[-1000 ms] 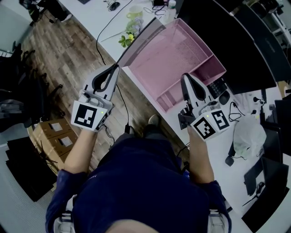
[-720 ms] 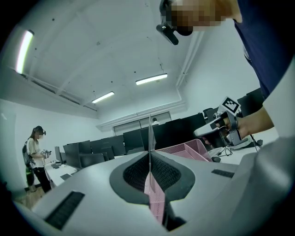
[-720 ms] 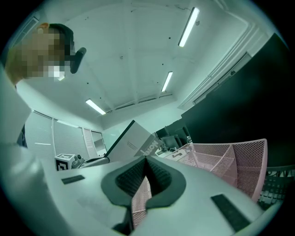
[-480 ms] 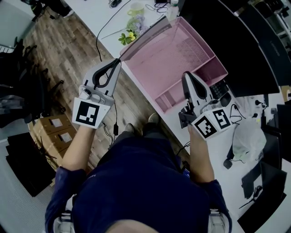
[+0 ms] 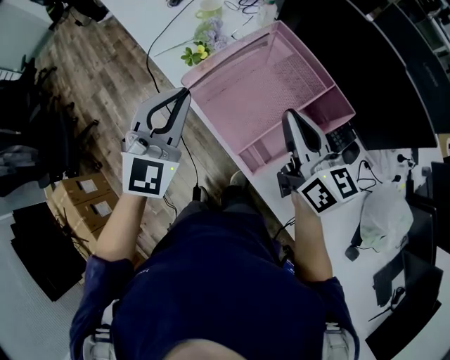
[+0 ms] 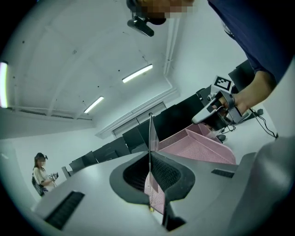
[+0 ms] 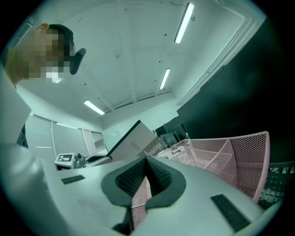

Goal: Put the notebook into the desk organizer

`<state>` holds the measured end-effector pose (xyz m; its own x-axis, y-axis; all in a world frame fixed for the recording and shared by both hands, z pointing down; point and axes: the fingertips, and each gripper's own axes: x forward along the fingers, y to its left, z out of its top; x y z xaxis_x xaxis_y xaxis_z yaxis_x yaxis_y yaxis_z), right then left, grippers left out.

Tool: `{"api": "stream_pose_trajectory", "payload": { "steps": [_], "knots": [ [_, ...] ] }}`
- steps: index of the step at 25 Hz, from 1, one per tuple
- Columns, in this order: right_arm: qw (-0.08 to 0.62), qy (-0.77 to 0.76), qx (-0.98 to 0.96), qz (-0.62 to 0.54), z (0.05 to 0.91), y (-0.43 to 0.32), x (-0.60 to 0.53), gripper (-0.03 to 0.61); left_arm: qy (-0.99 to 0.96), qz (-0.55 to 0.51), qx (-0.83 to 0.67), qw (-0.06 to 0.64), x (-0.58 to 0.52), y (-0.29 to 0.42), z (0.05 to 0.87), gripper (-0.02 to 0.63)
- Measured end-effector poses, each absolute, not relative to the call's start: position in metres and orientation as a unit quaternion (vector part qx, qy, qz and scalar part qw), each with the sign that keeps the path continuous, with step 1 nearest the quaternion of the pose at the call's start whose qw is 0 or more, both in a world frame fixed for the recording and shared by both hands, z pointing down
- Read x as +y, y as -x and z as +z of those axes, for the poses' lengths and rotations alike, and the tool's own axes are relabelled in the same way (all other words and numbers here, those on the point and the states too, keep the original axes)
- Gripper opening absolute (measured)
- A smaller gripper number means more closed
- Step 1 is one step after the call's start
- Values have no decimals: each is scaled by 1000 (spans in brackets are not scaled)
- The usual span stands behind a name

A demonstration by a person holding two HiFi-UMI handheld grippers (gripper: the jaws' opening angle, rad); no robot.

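The left gripper's (image 5: 185, 91) fingers are clamped tight on one edge of the thin pale notebook with a dark edge (image 7: 136, 140). It juts out from the jaws at a tilt, up over the left side of the pink mesh metal desk organizer (image 5: 267, 84), and it's not in yet! On the right, the right gripper (image 5: 287, 116) has its fingers pinched together on the organizer's near mesh wall, steadying it by the look of things. So the notebook is lifted and over the tray. What's left is lowering it into the big compartment and letting go. All this is on a long white desk (image 5: 137, 17). A black monitor (image 5: 365, 63) sits far right and a crumpled plastic bag (image 5: 383, 211) near right. There's wooden floor (image 5: 98, 77) and cardboard boxes (image 5: 84, 204) to the left, with strip lights (image 7: 184, 23) overhead.
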<state>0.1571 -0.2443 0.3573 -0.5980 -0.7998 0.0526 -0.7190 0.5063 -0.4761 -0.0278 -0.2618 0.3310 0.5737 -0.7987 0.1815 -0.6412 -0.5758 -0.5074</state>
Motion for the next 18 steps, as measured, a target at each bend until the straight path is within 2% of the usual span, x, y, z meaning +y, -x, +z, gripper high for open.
{"api": "stream_pose_trajectory", "payload": {
  "steps": [6,18],
  "knots": [
    [87,439,862,-237,363,-155,-245,5,851,-236,403,242,-256,18,345,34],
    [88,442,858,-246,372,-152,-240,5,852,-261,380,249,-240,9,367,34]
  ]
}}
